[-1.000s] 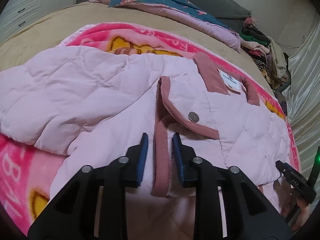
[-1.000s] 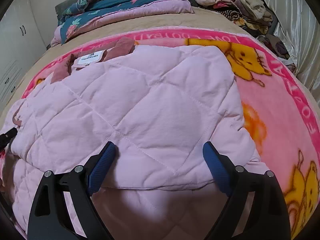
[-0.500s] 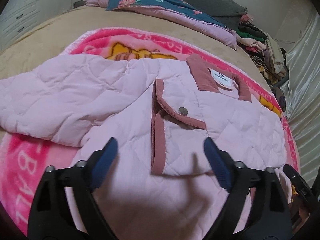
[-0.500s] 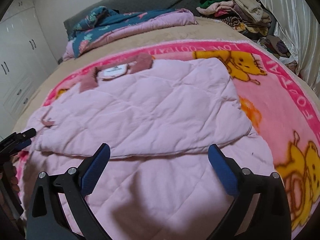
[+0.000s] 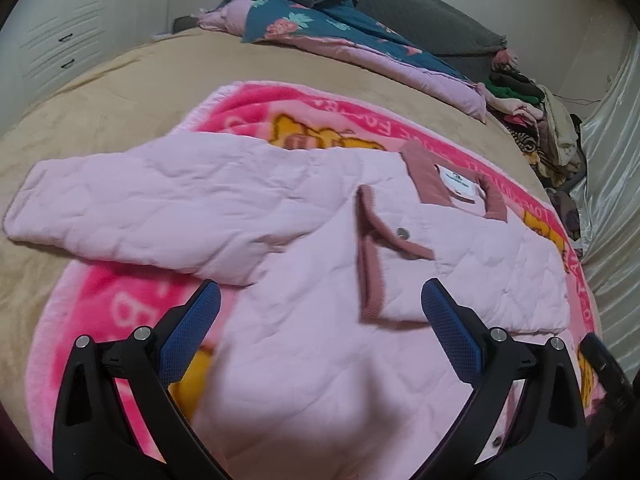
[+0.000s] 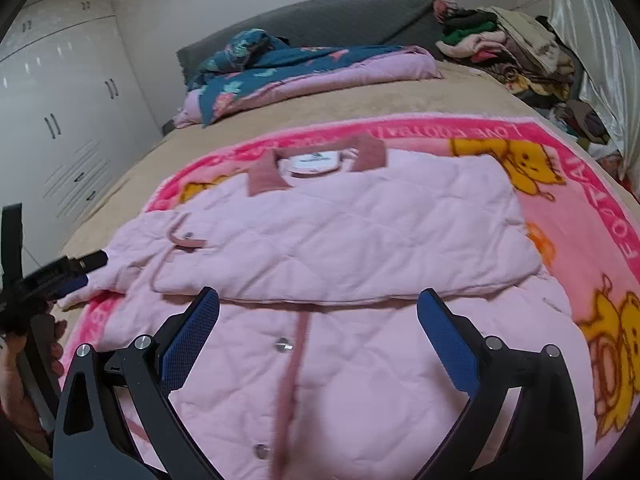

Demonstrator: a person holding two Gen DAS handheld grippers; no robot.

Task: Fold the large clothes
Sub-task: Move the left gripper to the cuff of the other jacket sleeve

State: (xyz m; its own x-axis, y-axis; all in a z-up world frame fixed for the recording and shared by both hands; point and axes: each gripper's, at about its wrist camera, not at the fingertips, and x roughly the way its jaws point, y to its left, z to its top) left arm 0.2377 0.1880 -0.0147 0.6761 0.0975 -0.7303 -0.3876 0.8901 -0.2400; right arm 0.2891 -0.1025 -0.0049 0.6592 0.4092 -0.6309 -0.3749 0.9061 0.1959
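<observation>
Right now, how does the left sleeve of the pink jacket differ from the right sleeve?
The left sleeve lies stretched out sideways, reaching past the pink blanket onto the tan bedcover. The right sleeve is folded in across the jacket's front, covering the chest below the collar. Both are the same pale pink quilted fabric.

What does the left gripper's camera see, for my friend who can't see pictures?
A pink quilted jacket lies on a pink cartoon blanket on a bed, one sleeve stretched sideways. The left gripper hovers above, open, holding nothing.
</observation>
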